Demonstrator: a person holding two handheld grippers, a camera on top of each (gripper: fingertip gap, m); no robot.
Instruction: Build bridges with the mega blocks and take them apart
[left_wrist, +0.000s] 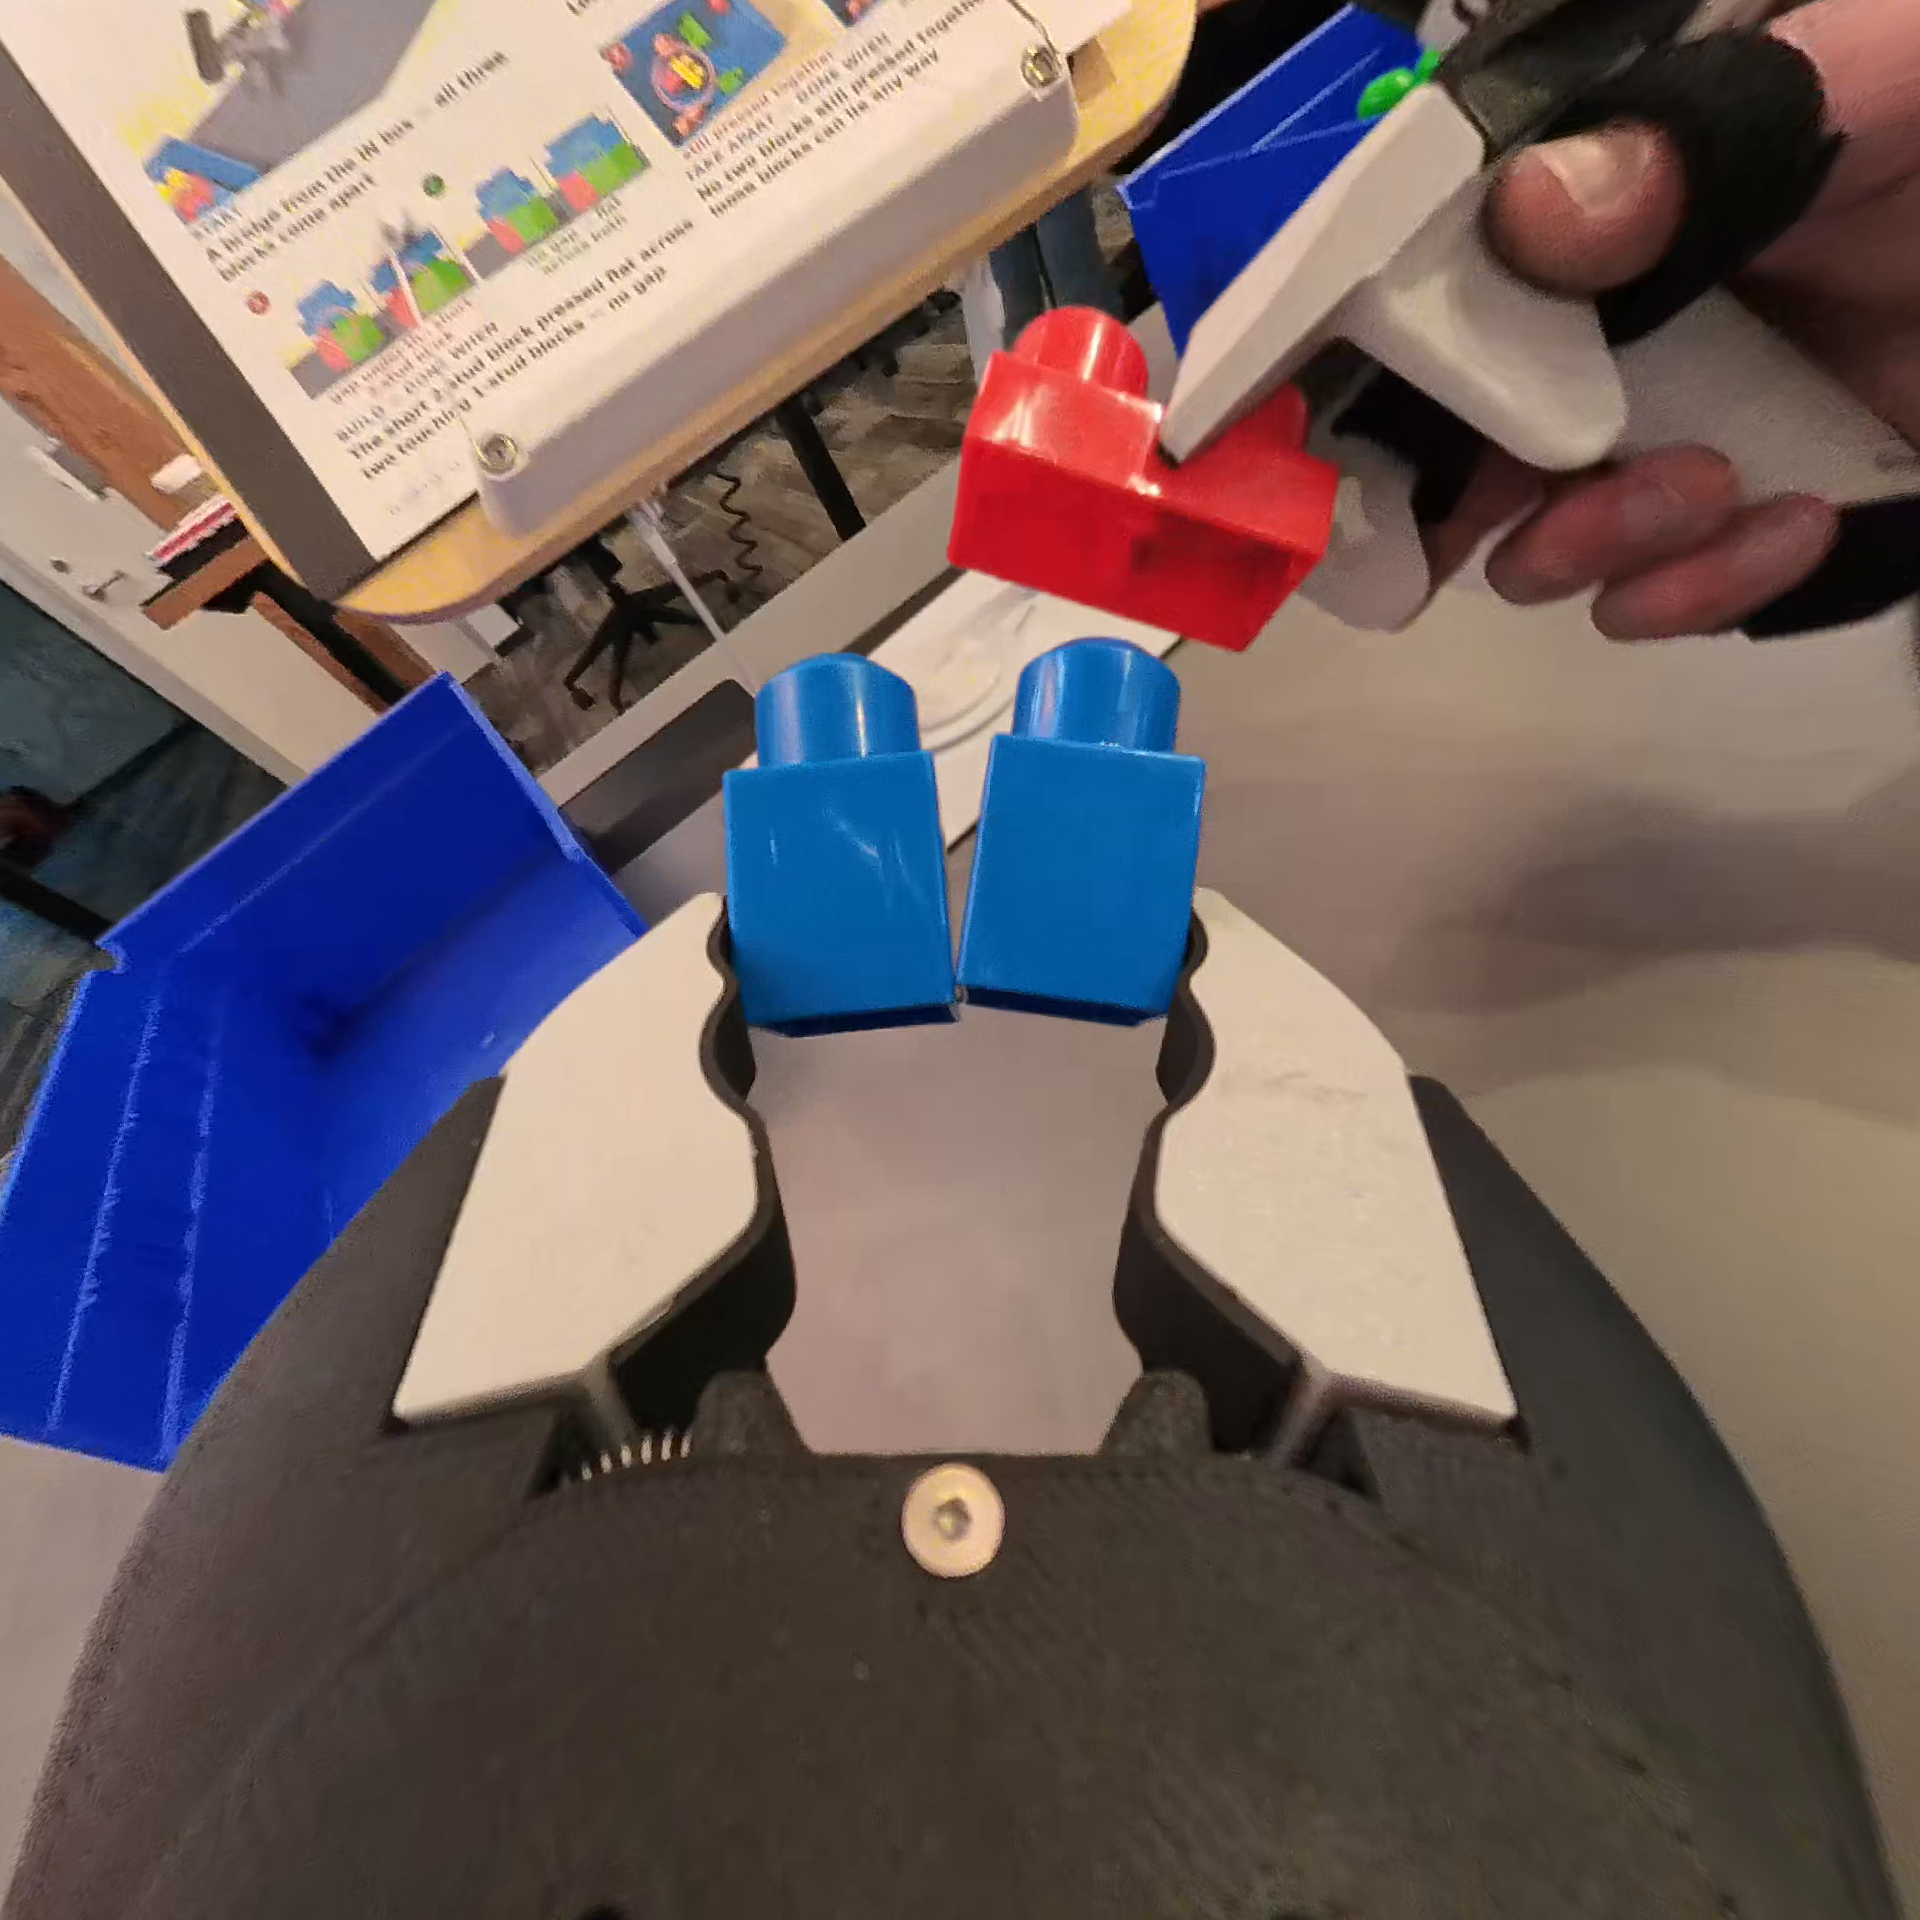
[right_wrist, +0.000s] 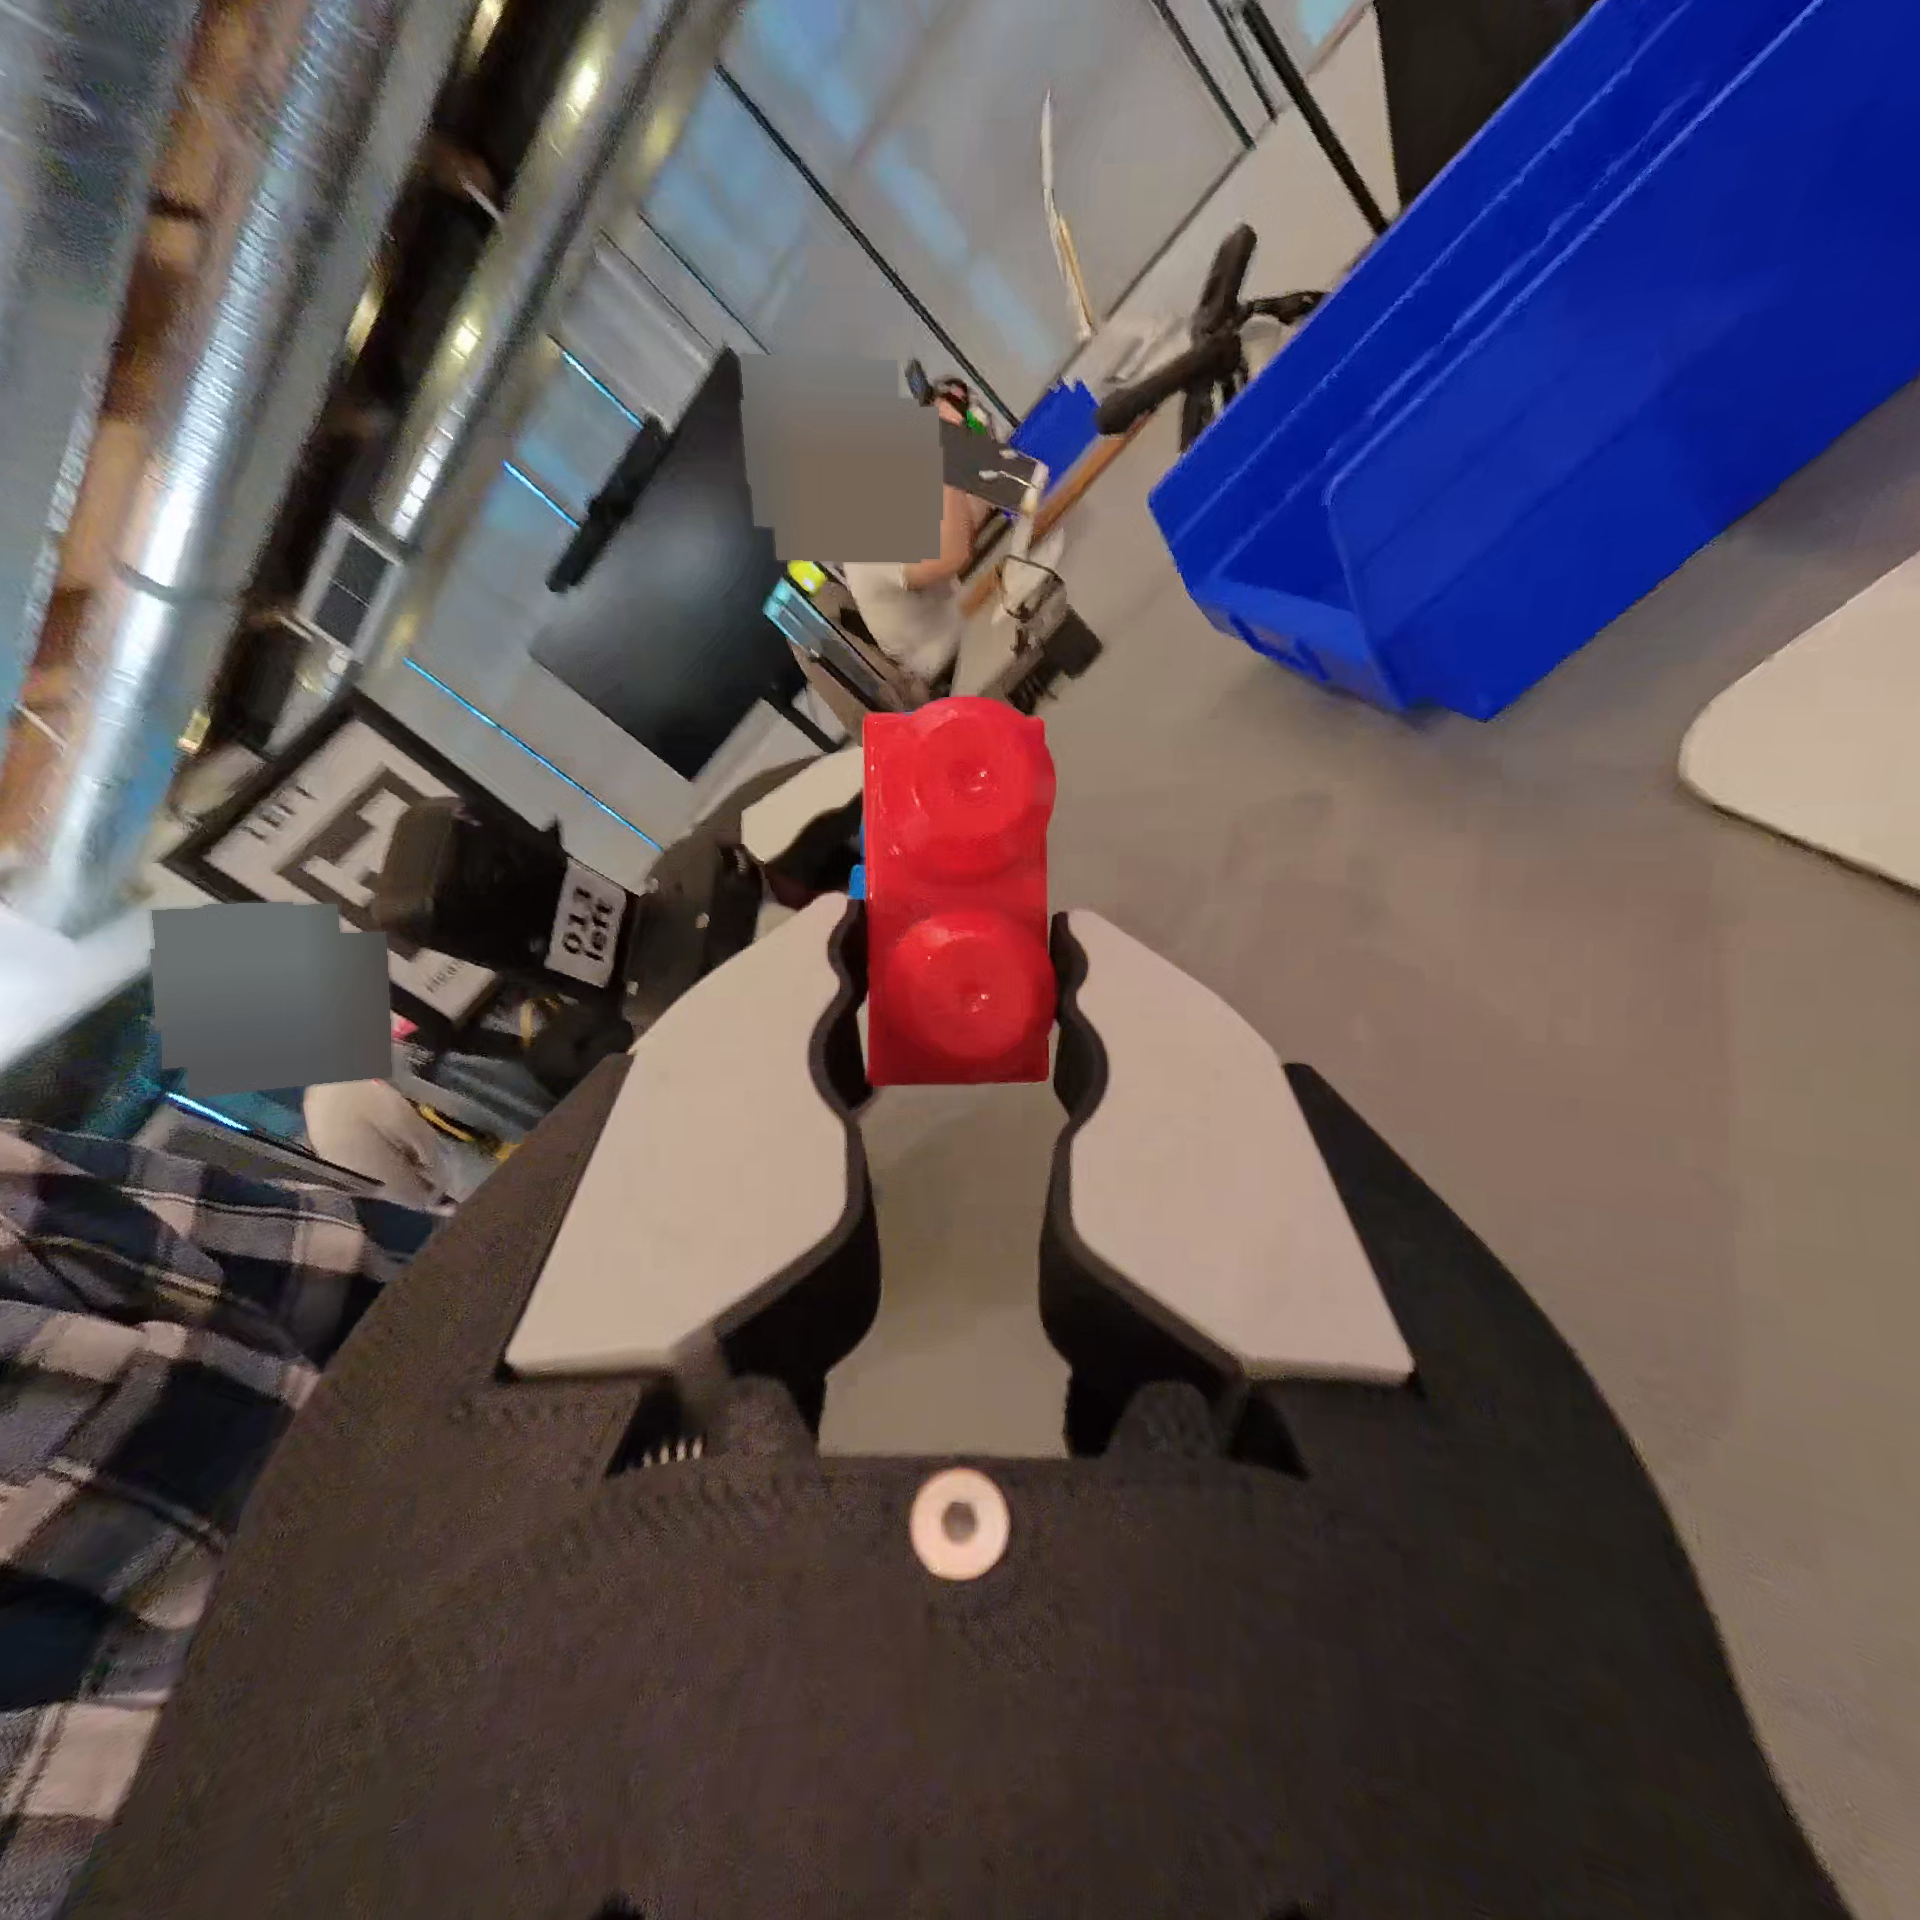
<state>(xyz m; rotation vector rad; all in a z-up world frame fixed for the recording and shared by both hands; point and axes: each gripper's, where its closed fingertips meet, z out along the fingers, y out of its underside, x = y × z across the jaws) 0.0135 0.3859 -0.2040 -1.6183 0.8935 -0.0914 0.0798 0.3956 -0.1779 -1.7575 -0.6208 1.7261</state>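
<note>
Left hand-held gripper (left_wrist: 958, 966) clamps two blue blocks (left_wrist: 961, 883) side by side, studs towards 12; right hand-held gripper (right_wrist: 956, 997) clamps a red block (right_wrist: 956, 904), at 1 o'clock, seemingly just above them

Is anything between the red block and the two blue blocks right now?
No. In the left wrist view, only open air separates the red block from the blue blocks.

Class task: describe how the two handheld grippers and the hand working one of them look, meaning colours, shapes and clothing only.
Both grippers, left and right, have rough black printed bodies, a silver screw at the centre, and pale grey fingers lined with wavy black pads. The hand wears a black fingerless glove.
</note>
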